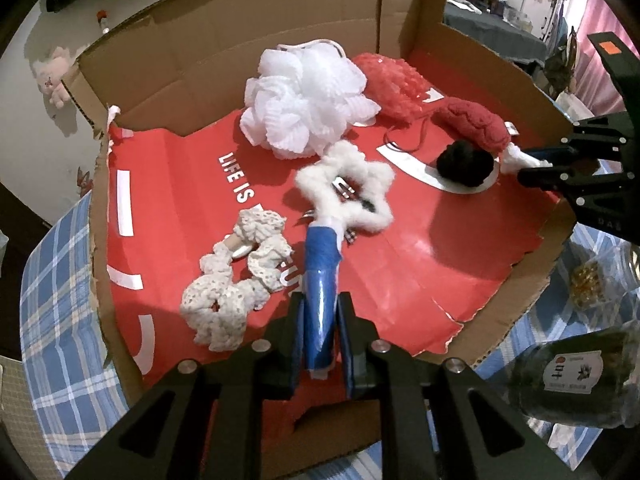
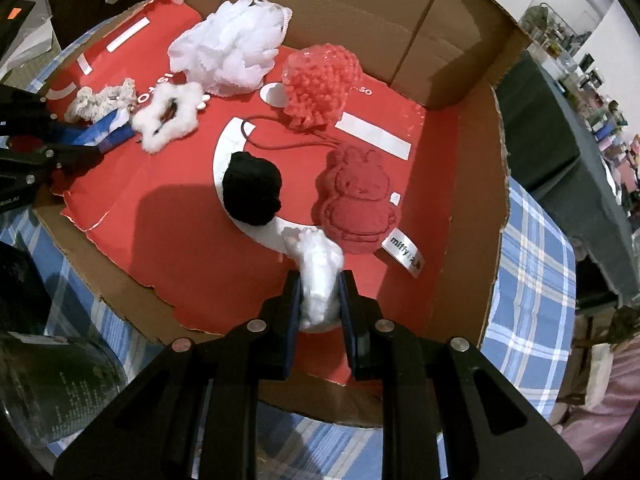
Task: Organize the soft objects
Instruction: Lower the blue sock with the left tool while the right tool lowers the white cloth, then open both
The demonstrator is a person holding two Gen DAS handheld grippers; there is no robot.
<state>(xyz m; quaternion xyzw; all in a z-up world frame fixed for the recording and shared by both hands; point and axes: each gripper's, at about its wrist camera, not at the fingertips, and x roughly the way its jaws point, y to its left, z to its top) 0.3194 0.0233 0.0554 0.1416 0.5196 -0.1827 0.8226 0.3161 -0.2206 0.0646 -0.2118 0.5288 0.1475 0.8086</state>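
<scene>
a shallow cardboard box [image 1: 200, 40] sits on a blue plaid tablecloth [image 1: 56, 280], its floor lined with a red printed sheet [image 1: 400, 264]. the soft things lie spread across that sheet.

the left gripper [image 1: 320, 312] points steeply down into the box, its fingers drawn in narrow and clamped on a blue-wrapped bundle [image 1: 320, 280] with white stuffing at both ends. the bundle's far end touches a white fluffy ring [image 1: 348, 188] near the middle of the sheet. just to the left of the bundle lies a cream crocheted scrunchie [image 1: 232, 280], looped in a loose heap. beyond the ring, toward the back wall, sits a white mesh bath pouf [image 1: 308, 100], and beside it to the right a coral mesh pouf [image 1: 392, 84].

the right gripper [image 2: 320, 296] also points down into the box, its fingers narrow and pinched on a wad of white fluffy material [image 2: 318, 276]. the tip of that wad sits between a black pompom [image 2: 252, 188] and a red bunny-shaped plush [image 2: 356, 204], close to both; whether it touches either cannot be told. a white tag reading "miffy" [image 2: 402, 252] sticks out from the lower edge of the plush. a thin dark cord [image 2: 288, 140] runs on the sheet from the coral pouf toward the pompom.

outside the box, a dark jar with a label [image 1: 576, 372] stands on the tablecloth in the left wrist view.
</scene>
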